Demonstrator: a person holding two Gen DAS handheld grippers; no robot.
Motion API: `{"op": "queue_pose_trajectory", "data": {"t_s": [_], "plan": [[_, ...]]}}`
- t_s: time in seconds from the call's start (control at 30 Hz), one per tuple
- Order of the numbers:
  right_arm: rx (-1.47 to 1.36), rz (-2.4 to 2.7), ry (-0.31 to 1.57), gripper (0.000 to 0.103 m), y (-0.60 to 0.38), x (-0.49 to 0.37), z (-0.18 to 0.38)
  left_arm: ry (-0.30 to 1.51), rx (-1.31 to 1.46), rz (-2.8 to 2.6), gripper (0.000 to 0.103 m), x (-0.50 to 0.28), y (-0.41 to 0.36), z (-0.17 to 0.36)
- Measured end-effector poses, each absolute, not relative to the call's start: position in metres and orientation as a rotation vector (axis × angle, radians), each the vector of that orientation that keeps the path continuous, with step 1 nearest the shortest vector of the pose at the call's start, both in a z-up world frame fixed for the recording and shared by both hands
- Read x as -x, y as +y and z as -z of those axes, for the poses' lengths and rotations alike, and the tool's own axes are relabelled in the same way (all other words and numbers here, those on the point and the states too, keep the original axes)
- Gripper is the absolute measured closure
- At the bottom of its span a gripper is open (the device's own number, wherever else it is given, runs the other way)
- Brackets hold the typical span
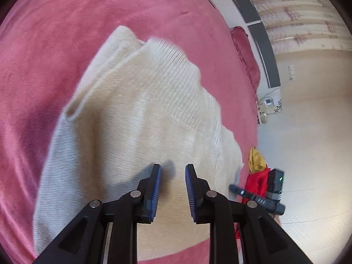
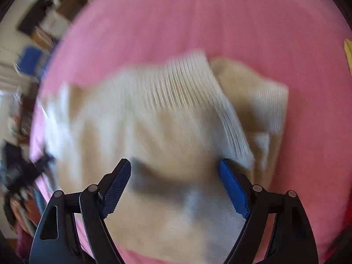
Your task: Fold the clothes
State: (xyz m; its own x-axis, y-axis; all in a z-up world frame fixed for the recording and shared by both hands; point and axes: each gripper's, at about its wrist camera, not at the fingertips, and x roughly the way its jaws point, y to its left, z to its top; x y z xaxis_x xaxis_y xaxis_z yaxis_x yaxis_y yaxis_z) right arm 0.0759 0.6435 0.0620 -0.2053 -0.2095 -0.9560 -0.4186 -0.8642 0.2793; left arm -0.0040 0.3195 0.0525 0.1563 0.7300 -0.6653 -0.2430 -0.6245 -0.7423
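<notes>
A cream knitted sweater (image 1: 132, 114) lies folded in layers on the pink bedspread (image 1: 55, 33). Its ribbed hem (image 1: 173, 66) is turned over on top. My left gripper (image 1: 173, 169) hovers just above the sweater's near part, open with a narrow gap and nothing between the blue pads. In the right wrist view the same sweater (image 2: 154, 121) is blurred by motion. My right gripper (image 2: 176, 165) is wide open over it, empty. The other gripper (image 1: 264, 193) shows at the bed's right edge in the left wrist view.
Yellow cloth (image 1: 256, 158) and red cloth (image 1: 255, 182) hang past the bed's right edge. A dark pink pillow (image 1: 244, 50) lies at the far right. Beige floor (image 1: 308, 132) lies beyond. A yellow item (image 2: 348, 52) shows at the right rim. Blurred furniture (image 2: 39, 22) stands left.
</notes>
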Motion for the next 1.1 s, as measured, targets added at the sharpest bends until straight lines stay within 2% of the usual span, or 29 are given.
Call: {"op": "queue_pose_trajectory", "data": {"t_s": [0.13, 0.23, 0.33, 0.43, 0.57, 0.63, 0.73, 0.8, 0.9, 0.97, 1.0, 1.03, 1.1], "plan": [[1.857, -2.157, 0.757, 0.024, 0.653, -0.116, -0.067, -0.536, 1.665, -1.593, 0.081, 0.013, 0.301, -0.049], [1.68, -2.233, 0.84, 0.023, 0.665, -0.137, -0.091, -0.498, 1.648, -1.645, 0.081, 0.015, 0.295, -0.054], [1.504, -2.297, 1.018, 0.023, 0.678, -0.146, -0.108, -0.525, 1.641, -1.643, 0.081, 0.013, 0.294, -0.057], [1.473, -2.43, 1.224, 0.023, 0.663, -0.139, -0.11, -0.439, 1.661, -1.671, 0.081, 0.008, 0.305, -0.056], [1.689, -2.259, 1.049, 0.024, 0.65, -0.13, -0.073, -0.229, 1.678, -1.666, 0.081, -0.008, 0.327, -0.052], [1.756, -2.163, 0.972, 0.044, 0.65, -0.135, -0.057, -0.161, 1.635, -1.687, 0.081, -0.017, 0.324, -0.059], [1.776, -2.104, 0.964, 0.058, 0.657, -0.152, -0.057, -0.187, 1.572, -1.731, 0.081, -0.023, 0.304, -0.073], [1.752, -2.13, 0.911, 0.056, 0.652, -0.153, -0.071, -0.256, 1.524, -1.753, 0.081, -0.025, 0.285, -0.084], [1.753, -2.169, 0.811, 0.047, 0.635, -0.157, -0.08, -0.318, 1.489, -1.747, 0.081, -0.036, 0.27, -0.091], [1.79, -2.173, 0.739, 0.043, 0.621, -0.162, -0.074, -0.236, 1.491, -1.698, 0.08, -0.05, 0.28, -0.085], [1.808, -2.175, 0.703, 0.036, 0.614, -0.165, -0.071, -0.15, 1.501, -1.705, 0.08, -0.06, 0.289, -0.079], [1.826, -2.176, 0.667, 0.033, 0.606, -0.168, -0.068, -0.084, 1.529, -1.698, 0.08, -0.068, 0.294, -0.07], [1.861, -2.177, 0.594, 0.033, 0.592, -0.173, -0.062, 0.028, 1.613, -1.679, 0.08, -0.08, 0.3, -0.047]]}}
